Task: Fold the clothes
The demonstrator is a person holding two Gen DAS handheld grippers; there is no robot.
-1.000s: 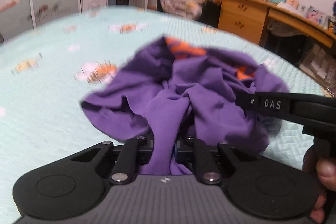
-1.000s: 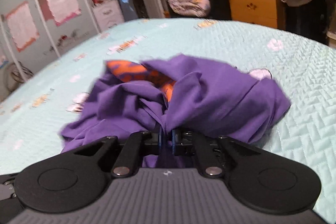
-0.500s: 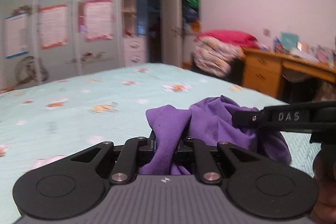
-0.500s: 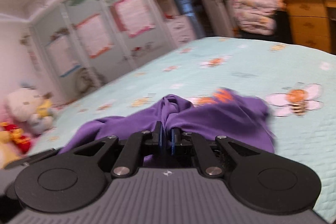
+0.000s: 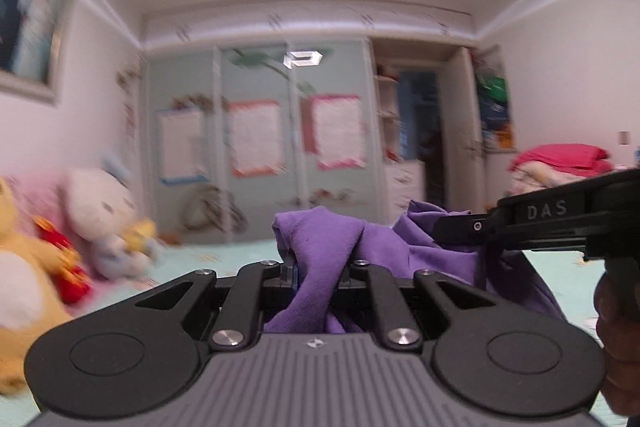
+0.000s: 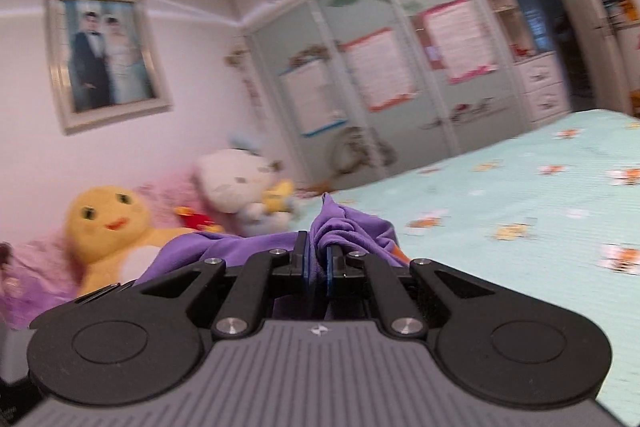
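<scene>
A purple garment (image 5: 320, 247) with an orange print is held up in the air above the bed. My left gripper (image 5: 318, 267) is shut on a bunched fold of it, and the cloth spills out between the jaws toward the camera. In the right wrist view the same purple garment (image 6: 348, 231) is pinched by my right gripper (image 6: 316, 261), shut on a gathered edge. The right gripper's black body (image 5: 560, 219) shows at the right of the left wrist view, level with the left one and a person's hand (image 5: 616, 339) below it. The garment's lower part is hidden beneath both grippers.
The bed has a pale green quilt (image 6: 520, 195) with orange motifs. Plush toys, a yellow one (image 6: 112, 223) and a white one (image 6: 236, 183), sit at its head. A wardrobe with sliding doors (image 5: 260, 139) stands behind, and red bedding (image 5: 560, 159) is piled at the right.
Both grippers have risen and swung from looking down at the bed to pointing level at the wardrobe. The purple garment has been lifted off the quilt with them.
</scene>
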